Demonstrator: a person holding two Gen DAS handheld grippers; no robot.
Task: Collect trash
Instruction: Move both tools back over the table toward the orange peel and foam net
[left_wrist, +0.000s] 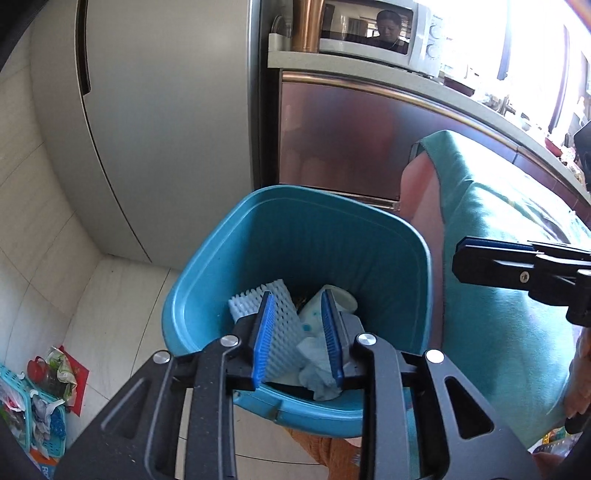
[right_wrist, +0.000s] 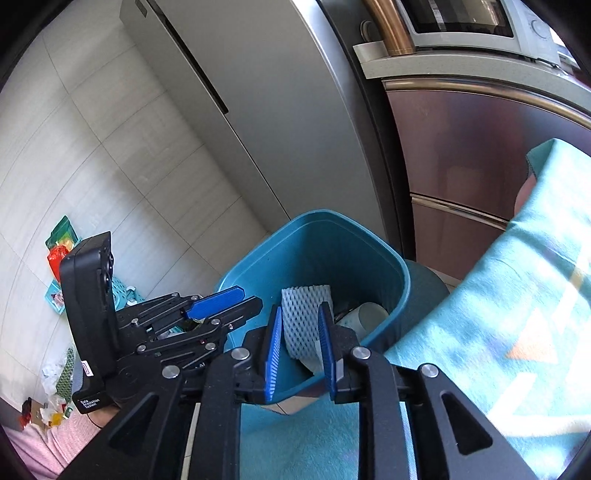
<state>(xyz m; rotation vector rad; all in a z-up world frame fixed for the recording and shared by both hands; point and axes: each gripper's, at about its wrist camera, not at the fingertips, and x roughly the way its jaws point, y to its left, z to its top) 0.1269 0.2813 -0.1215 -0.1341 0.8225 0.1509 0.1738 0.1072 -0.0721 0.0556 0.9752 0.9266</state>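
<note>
In the left wrist view the left gripper (left_wrist: 299, 332) hangs over the mouth of the blue bin (left_wrist: 207, 295), its blue pads a narrow way apart and pressing on nothing; down in the bin lie a white foam net (left_wrist: 280, 332), crumpled pale tissue (left_wrist: 317, 373) and a white cup (left_wrist: 341, 297); the right gripper (left_wrist: 461, 258) shows side-on beside a teal cloth (left_wrist: 498, 258), and loose wrappers (left_wrist: 55, 373) lie on the floor. In the right wrist view the right gripper (right_wrist: 300, 341) stands narrowly parted and empty above the bin (right_wrist: 251, 277), the foam net (right_wrist: 301, 317) seen between its pads but lying inside; the left gripper (right_wrist: 218, 301) sits to its left, its body labelled "Data Acquisition System".
</note>
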